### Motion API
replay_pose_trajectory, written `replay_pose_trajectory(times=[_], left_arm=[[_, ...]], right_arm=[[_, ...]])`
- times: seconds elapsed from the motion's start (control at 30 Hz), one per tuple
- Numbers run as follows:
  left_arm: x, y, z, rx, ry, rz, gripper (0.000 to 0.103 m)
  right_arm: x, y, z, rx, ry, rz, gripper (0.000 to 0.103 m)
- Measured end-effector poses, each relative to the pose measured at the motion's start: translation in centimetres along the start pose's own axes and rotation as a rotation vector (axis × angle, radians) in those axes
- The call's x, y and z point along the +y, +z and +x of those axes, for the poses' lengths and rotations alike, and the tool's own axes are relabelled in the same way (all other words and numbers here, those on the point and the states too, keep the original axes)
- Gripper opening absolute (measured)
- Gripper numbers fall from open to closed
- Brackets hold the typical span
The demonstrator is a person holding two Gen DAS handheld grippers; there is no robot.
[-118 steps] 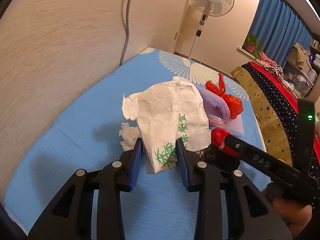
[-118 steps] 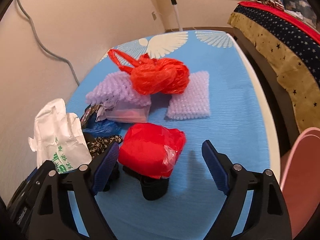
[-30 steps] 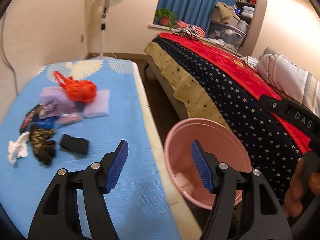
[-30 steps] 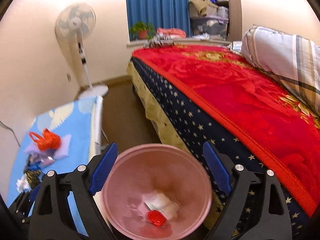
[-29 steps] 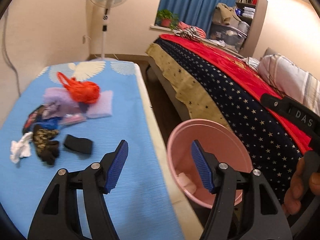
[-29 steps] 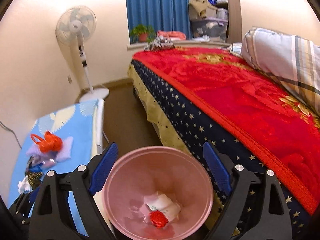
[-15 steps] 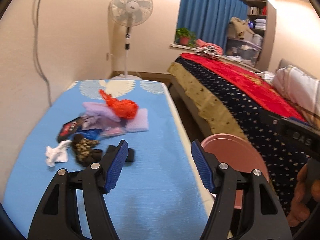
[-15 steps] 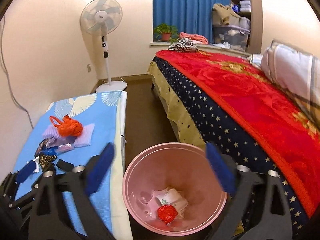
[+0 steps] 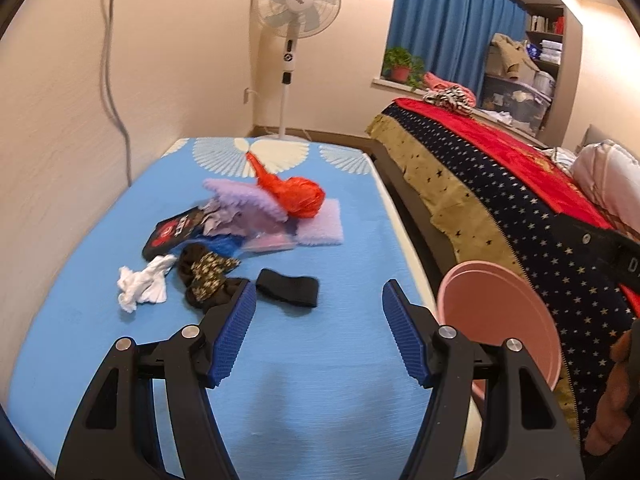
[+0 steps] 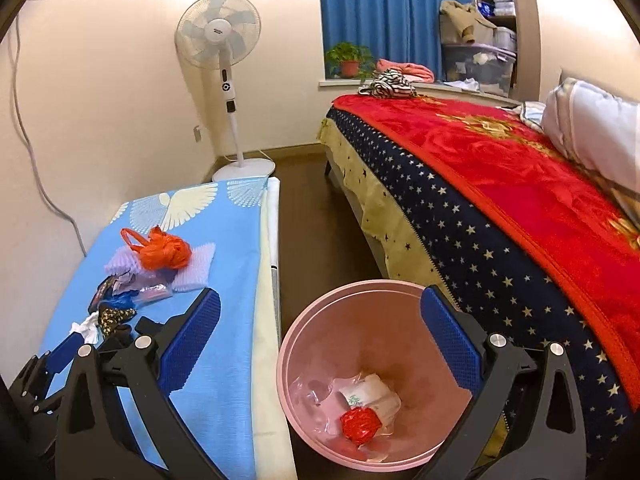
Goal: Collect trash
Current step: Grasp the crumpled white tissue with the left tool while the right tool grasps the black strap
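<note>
Beyond and to the right of both pairs of fingers lies the bed (image 10: 500, 184) under its red and starred blanket, and ahead of the left gripper (image 9: 316, 328) stretches the table (image 9: 312, 392) with its blue cloth. The pink bin (image 10: 320, 344) stands on the floor between table and bed, directly under the right gripper (image 10: 320, 336), whose fingers (image 10: 192, 336) are spread to their widest with nothing between them; they have just been opening. In the bin's bottom, below those fingers, lie a crumpled white paper wrapper (image 10: 368, 394) and a red wad (image 10: 359, 424) touching it. The left gripper's fingers (image 9: 234, 336) stand well apart and empty above bare cloth. Just past their tips lies a black band (image 9: 288, 292); to its left, near the left fingertip, are a dark patterned scrap (image 9: 208, 276) and a white tissue (image 9: 142, 284). Farther ahead sit lilac foam pieces (image 9: 320, 228) with an orange plastic bag (image 9: 298, 196) on top.
</note>
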State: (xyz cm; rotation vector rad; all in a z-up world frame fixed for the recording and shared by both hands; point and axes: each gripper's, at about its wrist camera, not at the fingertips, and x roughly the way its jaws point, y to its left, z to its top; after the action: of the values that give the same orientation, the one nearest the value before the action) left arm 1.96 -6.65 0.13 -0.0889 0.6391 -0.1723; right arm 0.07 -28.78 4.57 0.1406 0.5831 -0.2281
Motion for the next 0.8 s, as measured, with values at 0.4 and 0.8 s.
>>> replay_pose_trajectory(times=[0.4, 0.8], left_arm=[[4.5, -0.4, 0.3, -0.029, 0.131, -0.075, 0.056], [9.4, -0.7, 1.0, -0.05, 0.278, -0.15, 0.048]], right_arm=[[6.0, -1.5, 2.7, 0.032, 0.161, -0.076, 0.065], [12.2, -4.2, 7.5, 0.139, 0.296, -0.105, 0.065]])
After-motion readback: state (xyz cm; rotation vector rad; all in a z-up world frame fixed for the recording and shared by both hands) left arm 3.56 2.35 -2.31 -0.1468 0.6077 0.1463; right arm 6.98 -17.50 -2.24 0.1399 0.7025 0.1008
